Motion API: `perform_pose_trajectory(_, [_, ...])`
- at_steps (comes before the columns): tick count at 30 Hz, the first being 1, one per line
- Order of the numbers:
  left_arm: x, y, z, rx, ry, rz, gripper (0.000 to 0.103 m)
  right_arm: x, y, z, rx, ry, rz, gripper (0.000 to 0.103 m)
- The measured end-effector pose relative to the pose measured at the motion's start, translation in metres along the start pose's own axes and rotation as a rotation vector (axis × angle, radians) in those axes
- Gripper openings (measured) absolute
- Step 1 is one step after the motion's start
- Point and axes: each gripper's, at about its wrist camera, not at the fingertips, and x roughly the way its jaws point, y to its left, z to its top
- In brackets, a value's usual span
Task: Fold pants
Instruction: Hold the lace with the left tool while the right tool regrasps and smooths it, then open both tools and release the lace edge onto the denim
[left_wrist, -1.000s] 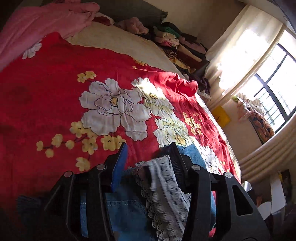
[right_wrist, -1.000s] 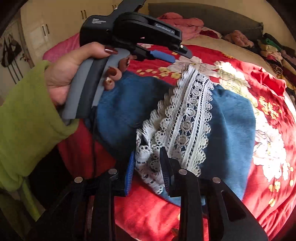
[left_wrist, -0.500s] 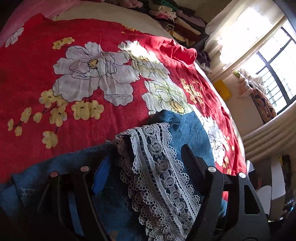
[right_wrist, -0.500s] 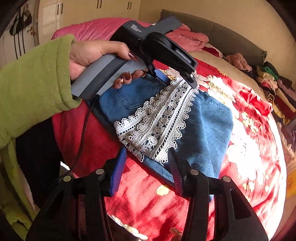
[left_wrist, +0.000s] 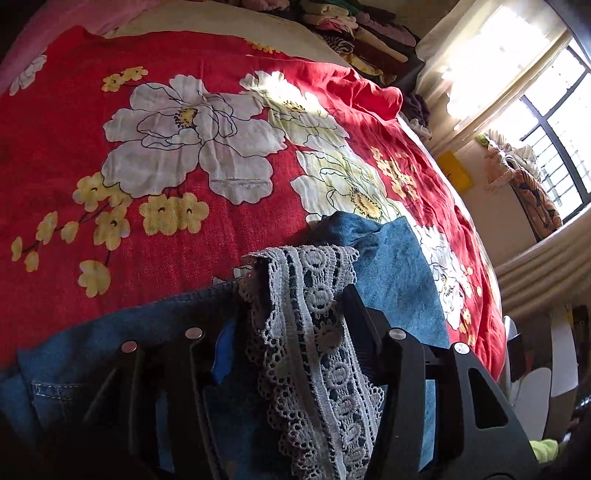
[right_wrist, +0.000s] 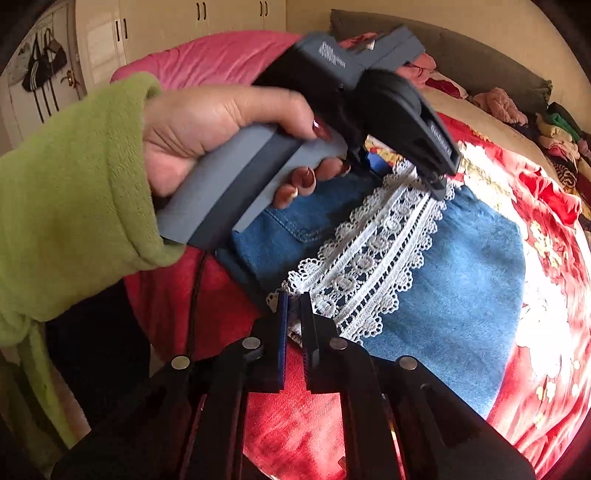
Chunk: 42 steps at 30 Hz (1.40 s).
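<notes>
One pair of denim pants (right_wrist: 461, 295), one lace strip (right_wrist: 373, 258), two claws (right_wrist: 293, 314), one red floral bedspread (left_wrist: 166, 184).

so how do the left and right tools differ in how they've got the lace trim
The left tool stands wide apart with the lace trim draped loosely between its fingers, at the trim's far end. The right tool is nearly closed, pinching the trim's near corner at the edge of the denim pants. Both have black fingers with blue pads and work the same trim over the red floral bedspread.
</notes>
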Motion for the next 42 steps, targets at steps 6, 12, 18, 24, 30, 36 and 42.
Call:
perform_pose_trajectory(6, [0.003,-0.003,-0.003,-0.001,-0.018,0.007,0.020,-0.040,-0.034,-0.004,0.141,-0.120,0.005,0.038])
perform_pose_trajectory(12, [-0.026,-0.013,-0.006,0.027,-0.110,0.031,0.018,-0.029,-0.090,-0.027,0.303,0.016,-0.161,0.043])
perform_pose_trajectory(18, [-0.004,0.000,-0.008,0.011,-0.064,0.094,0.031,-0.022,-0.088,-0.038,0.322,0.058,-0.165,0.045])
perform_pose_trajectory(24, [-0.038,-0.012,-0.013,0.053,-0.124,0.144,0.046,-0.030,-0.087,-0.044,0.333,0.035,-0.140,0.051])
perform_pose_trajectory(30, [-0.078,-0.027,-0.025,0.087,-0.191,0.179,0.068,-0.046,-0.089,-0.041,0.341,-0.014,-0.127,0.060])
perform_pose_trajectory(36, [-0.101,-0.039,-0.040,0.111,-0.201,0.186,0.083,-0.064,-0.093,-0.041,0.358,-0.060,-0.142,0.072])
perform_pose_trajectory(42, [-0.113,-0.044,-0.067,0.122,-0.166,0.194,0.087,-0.078,-0.100,-0.040,0.378,-0.105,-0.160,0.080])
